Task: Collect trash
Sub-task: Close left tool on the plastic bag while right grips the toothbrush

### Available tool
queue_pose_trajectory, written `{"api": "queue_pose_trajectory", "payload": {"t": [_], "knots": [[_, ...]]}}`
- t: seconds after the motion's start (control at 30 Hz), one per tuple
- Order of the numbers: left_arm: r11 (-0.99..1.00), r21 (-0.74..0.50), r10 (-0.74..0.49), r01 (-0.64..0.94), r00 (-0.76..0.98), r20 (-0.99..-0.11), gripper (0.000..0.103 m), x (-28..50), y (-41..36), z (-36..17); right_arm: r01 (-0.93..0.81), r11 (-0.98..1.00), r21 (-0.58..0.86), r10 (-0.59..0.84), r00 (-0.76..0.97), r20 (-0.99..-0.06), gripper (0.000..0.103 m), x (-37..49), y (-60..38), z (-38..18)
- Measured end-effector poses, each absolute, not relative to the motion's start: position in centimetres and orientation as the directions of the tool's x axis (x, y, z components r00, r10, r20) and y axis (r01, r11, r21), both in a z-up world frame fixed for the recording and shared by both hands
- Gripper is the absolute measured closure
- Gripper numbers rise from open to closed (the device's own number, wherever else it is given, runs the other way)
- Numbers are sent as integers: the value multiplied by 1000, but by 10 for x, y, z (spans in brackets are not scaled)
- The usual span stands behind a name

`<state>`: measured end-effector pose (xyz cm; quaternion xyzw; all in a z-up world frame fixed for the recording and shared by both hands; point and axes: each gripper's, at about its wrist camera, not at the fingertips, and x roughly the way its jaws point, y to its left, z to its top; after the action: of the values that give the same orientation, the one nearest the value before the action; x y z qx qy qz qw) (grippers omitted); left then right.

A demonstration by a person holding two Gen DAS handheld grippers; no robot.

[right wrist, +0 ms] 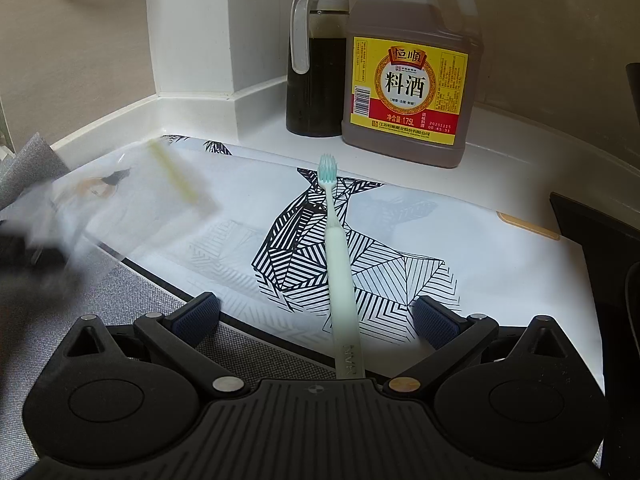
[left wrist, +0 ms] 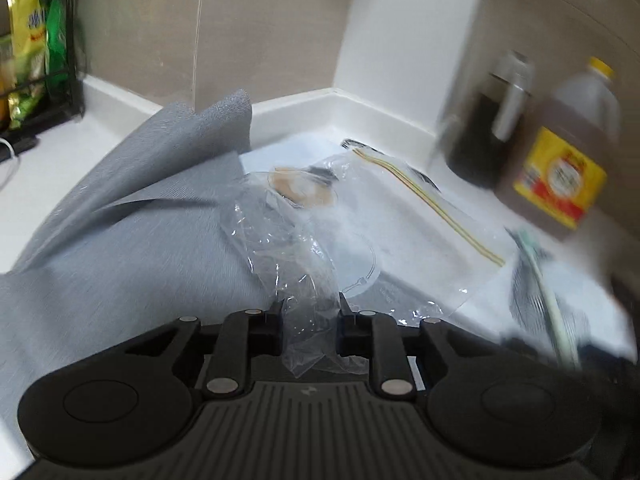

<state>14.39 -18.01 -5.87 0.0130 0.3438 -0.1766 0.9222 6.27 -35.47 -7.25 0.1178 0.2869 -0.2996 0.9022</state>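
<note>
A clear zip bag [left wrist: 400,232] with a yellow seal strip lies partly on the white counter, its near end crumpled up. My left gripper [left wrist: 310,306] is shut on that crumpled end, and plastic bunches out behind the pads. In the right wrist view the bag [right wrist: 132,184] and the left gripper [right wrist: 24,256] are blurred at the left edge. A pale green toothbrush [right wrist: 336,240] lies on a patterned mat [right wrist: 500,280], bristles pointing away. My right gripper [right wrist: 316,310] stands open, with the brush handle between its fingers but untouched.
A grey cloth [left wrist: 120,240] covers the counter's left part. A cooking wine jug [right wrist: 408,80] and a dark sauce dispenser [right wrist: 316,68] stand at the back against the wall. Snack packets in a black rack [left wrist: 32,40] sit far left. A black object [right wrist: 592,248] borders the mat on the right.
</note>
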Motion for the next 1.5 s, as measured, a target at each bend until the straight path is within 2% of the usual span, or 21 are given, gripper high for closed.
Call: {"api": "queue_pose_trajectory", "payload": {"t": [0.07,0.13,0.2,0.23,0.33,0.37,0.5,0.63,1.5], "knots": [[930,-102,-334,354,692,-640,74,133,-176,-59,608,793,41,-473,656,-588,0,63,-355,-73],[921,-106,-351,376,678,-646,54,132,-175,-60,608,793,41,-473,656,-588,0,63,-355,-73],[926,-121,-347,358,681,-645,14,135,-172,-60,608,793,41,-473,656,-588,0,63,-355,-73],[933,-131,-338,335,691,-639,9,136,-170,-60,608,793,41,-473,656,-588,0,63,-355,-73],[942,-195,-334,274,701,-630,6,146,-167,-61,608,793,41,-473,657,-587,0,63,-355,-72],[938,-215,-346,273,691,-635,0,154,-169,-61,608,793,41,-473,657,-587,0,63,-355,-72],[946,-201,-325,256,713,-621,0,169,-174,-66,609,793,38,-475,656,-587,0,63,-354,-72],[935,55,-248,352,756,-606,0,159,-200,-78,613,789,36,-480,653,-586,0,63,-353,-72],[931,47,-261,362,750,-607,0,158,-198,-80,611,791,42,-477,657,-584,0,63,-354,-72]]}}
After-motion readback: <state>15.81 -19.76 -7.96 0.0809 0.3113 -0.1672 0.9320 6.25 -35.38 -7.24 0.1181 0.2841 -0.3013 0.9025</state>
